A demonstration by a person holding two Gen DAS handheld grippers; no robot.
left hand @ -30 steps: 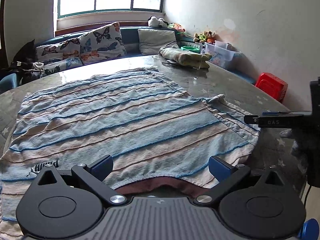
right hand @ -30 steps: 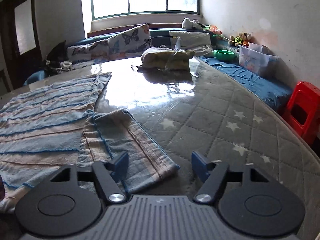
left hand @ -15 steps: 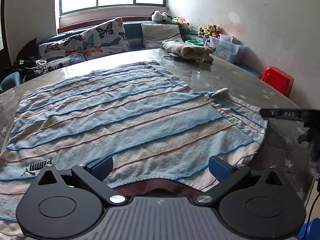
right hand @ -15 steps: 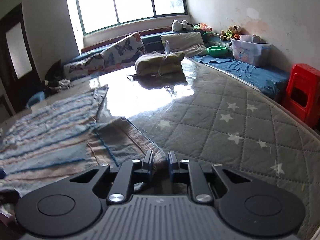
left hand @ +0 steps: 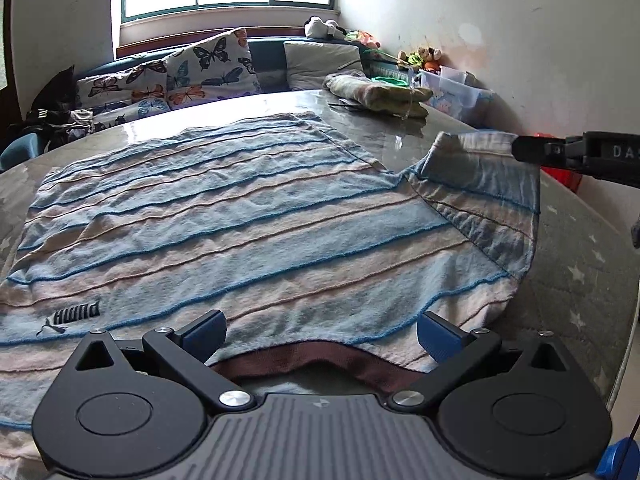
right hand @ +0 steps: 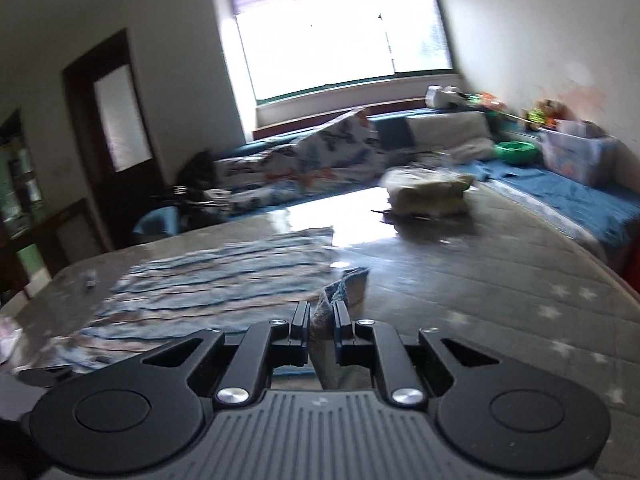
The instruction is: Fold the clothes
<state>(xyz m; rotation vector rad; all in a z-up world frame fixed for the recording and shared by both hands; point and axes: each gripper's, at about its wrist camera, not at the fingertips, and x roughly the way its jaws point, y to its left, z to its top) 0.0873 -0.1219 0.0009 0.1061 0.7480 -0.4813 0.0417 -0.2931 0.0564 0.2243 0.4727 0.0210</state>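
A blue, white and tan striped shirt (left hand: pixel 248 224) lies spread flat on the quilted table (left hand: pixel 576 264), its brown collar nearest my left gripper. My left gripper (left hand: pixel 320 332) is open and hovers just above the collar edge, holding nothing. My right gripper (right hand: pixel 320 314) is shut on the shirt's right sleeve (right hand: pixel 344 292) and holds it lifted off the table. In the left wrist view the raised sleeve (left hand: pixel 484 172) hangs from the right gripper's fingers (left hand: pixel 536 150) at the right edge.
A folded yellowish garment (left hand: pixel 376 92) lies at the table's far end. A bench with butterfly cushions (left hand: pixel 200 68), a grey pillow, toys and a clear plastic box (left hand: pixel 456 88) runs along the window wall. A red stool (left hand: pixel 568 176) stands beside the table's right edge.
My right gripper closed on the sleeve end and lifted it up off the table, tilting as it rose. My left gripper stayed open near the collar.
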